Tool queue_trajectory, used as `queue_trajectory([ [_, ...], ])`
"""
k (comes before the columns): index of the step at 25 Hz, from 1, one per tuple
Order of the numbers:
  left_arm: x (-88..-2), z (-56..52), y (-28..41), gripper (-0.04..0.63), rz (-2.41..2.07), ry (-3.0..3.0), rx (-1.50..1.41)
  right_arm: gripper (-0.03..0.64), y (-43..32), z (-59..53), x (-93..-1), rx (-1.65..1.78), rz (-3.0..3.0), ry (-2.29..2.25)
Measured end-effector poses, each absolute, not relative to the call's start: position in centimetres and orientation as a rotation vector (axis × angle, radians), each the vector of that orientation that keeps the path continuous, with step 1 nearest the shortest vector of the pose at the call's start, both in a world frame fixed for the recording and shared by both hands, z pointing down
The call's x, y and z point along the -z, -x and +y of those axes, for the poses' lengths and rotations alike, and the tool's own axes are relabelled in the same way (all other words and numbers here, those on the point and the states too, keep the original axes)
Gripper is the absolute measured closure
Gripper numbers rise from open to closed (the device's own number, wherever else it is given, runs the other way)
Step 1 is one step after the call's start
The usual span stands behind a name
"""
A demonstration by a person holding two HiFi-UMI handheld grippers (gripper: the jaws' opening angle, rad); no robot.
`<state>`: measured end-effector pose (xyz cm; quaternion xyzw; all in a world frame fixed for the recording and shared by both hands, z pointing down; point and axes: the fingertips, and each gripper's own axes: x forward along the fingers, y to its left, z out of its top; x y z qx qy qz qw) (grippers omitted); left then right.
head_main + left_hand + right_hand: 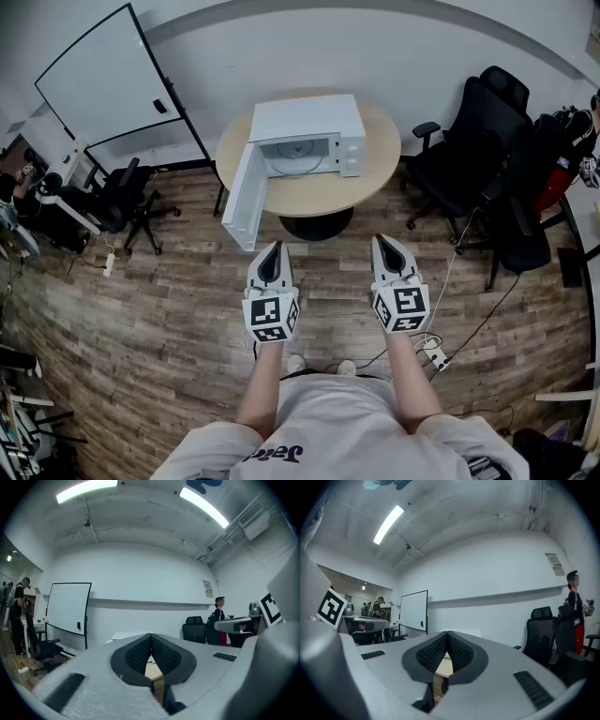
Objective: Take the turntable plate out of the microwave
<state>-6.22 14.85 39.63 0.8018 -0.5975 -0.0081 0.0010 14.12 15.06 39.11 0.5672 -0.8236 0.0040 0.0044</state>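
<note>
Microwave [309, 120] on the desk [375, 183], door [242, 199] swung open leftward. Left hand-held gripper [272, 248] clenched, empty, well short of the desk. Turntable plate [298, 161] inside the cavity, small, its rear edge hidden. Right hand-held gripper [385, 242] clenched, empty. In both gripper views the jaws hide most of the microwave.

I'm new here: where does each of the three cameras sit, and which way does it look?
Head view: on the person's head, looking down at the open microwave; forearms, left gripper, right gripper show.
Left gripper view: on that gripper, level along shut jaws toward the whiteboard.
Right gripper view: likewise.
Shared: all show the whiteboard.
</note>
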Motion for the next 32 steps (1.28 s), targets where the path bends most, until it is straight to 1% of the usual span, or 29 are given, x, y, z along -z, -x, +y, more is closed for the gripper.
queue_trajectory([
  [5,-39.8,16.5,3.6,0.581,-1.865,-2.506,0.033,0.601,-16.7,15.8,-39.9,-0.067,-2.599,-1.787],
  [10,-41.4,17.4,2.7,0.581,-1.866,-2.482,-0.031,0.6,-16.4,15.8,-41.7,-0.164,-2.647,-1.725],
  [20,-43.0,15.0,-0.6,0.581,-1.801,-2.504,-0.054,0.6,-17.5,13.9,-44.2,-0.202,-2.609,-1.668],
  [25,-43.4,12.8,-0.3,0.581,-1.807,-2.484,-0.043,0.6,-17.5,11.8,-43.6,-0.177,-2.602,-1.659],
  [32,-43.1,9.3,0.2,0.581,-1.805,-2.486,-0.028,0.6,-15.0,8.4,-42.7,-0.147,-2.633,-1.583],
])
